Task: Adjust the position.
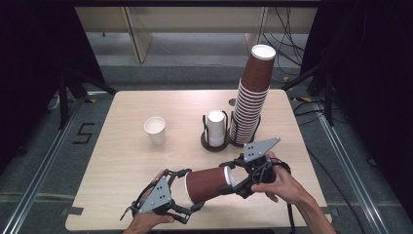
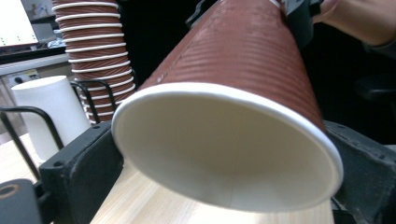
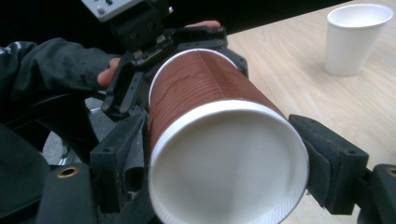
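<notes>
At the left of the high view, the left gripper [image 1: 187,197] is near the front edge of the wooden table [image 1: 122,161], and its jaws are closed on the wide, open end of a brown ribbed paper cup [image 1: 208,184]. This cup lies on its side, held above the table between the two grippers, in front of the middle of the table. In the left gripper view the white rim of the cup [image 2: 224,154] is very close to the camera, and the two black jaws press on it from both sides. Further back on the table a white paper cup [image 1: 155,130] stands upright and alone. To the right of it there is a black wire cup holder [image 1: 214,134] with one white cup inside, and just beside it a tall leaning stack of brown cups [image 1: 251,97]. At the right, the right gripper [image 1: 233,176] has its jaws closed on the narrow bottom end of the same brown cup, as the right gripper view shows.
</notes>
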The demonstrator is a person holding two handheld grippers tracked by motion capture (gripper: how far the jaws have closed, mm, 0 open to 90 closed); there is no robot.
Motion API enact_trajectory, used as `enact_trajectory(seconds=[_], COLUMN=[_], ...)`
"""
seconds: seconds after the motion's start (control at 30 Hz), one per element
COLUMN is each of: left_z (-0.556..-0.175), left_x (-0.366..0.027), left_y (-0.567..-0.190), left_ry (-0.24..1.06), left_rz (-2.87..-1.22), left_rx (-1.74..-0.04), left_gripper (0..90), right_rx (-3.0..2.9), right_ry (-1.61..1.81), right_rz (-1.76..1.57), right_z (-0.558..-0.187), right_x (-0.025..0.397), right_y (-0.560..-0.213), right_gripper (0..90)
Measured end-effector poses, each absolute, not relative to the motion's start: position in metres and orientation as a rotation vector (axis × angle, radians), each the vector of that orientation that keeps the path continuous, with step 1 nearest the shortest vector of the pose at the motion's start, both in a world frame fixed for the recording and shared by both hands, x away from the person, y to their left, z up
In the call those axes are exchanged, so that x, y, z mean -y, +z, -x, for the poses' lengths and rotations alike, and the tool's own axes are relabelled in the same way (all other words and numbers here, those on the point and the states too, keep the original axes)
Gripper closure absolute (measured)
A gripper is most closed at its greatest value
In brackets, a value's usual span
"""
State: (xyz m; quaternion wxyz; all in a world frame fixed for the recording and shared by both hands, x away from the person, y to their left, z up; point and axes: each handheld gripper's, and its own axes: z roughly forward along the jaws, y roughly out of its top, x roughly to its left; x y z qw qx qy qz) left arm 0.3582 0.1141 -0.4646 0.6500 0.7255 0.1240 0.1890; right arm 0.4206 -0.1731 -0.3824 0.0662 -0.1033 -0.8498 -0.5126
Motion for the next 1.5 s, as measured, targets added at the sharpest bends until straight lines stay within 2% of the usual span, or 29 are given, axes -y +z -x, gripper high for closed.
enact_trajectory(seconds=[0.33, 0.43, 0.73, 1.23, 1.5], left_z=[-0.361, -0.361, -0.360, -0.352, -0.349], left_x=[-0.117, -0.117, -0.110, -0.103, -0.100], left_y=[-0.462, -0.460, -0.459, -0.446, -0.442], left_ry=[0.394, 0.401, 0.407, 0.433, 0.438], left_rz=[-1.693, -1.733, -1.879, -2.039, -2.054], left_rx=[-0.275, -0.273, -0.278, -0.260, -0.237], left_gripper=[10.5, 11.1, 12.0, 11.9, 11.9], right_rx=[2.560, 2.655, 2.970, 3.170, 3.180], right_ry=[-1.511, -1.486, -1.291, -1.022, -0.927], right_rz=[0.345, 0.334, 0.170, -0.057, -0.111], right_z=[-0.422, -0.420, -0.400, -0.385, -0.385], right_x=[0.173, 0.172, 0.161, 0.130, 0.120], right_y=[-0.386, -0.383, -0.371, -0.380, -0.396], right_gripper=[22.9, 15.6, 16.5, 16.3, 16.5])
